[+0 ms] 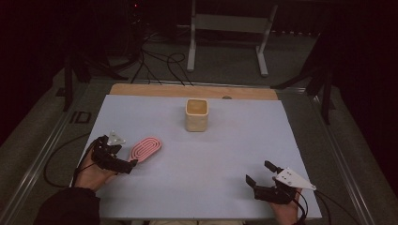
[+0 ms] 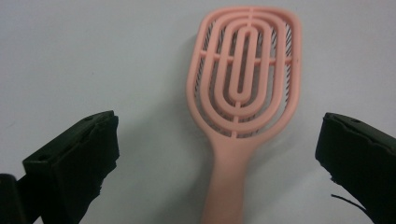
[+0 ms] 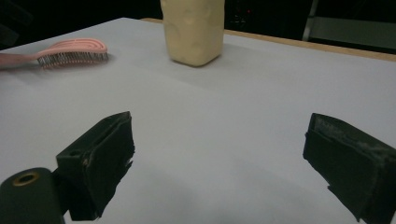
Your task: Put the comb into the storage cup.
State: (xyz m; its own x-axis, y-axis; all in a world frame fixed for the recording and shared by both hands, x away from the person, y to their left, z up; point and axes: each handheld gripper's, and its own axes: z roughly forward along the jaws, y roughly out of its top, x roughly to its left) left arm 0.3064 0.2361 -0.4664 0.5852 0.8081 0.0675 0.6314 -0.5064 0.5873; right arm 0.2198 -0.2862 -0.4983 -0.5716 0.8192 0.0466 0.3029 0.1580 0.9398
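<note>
Left gripper spread wide, we straddle pink brush handle at lower centre for grasp; right gripper released, idle lower right

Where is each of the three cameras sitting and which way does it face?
High view: fixed above the person's side, looking forward and down on the table; both hands, left gripper, right gripper.
Left gripper view: rides the left gripper, looking down on the pink hairbrush between its open jaws.
Right gripper view: rides the right gripper, looking low across the table at the cream container.
Shared: the hairbrush appears in all three.
</note>
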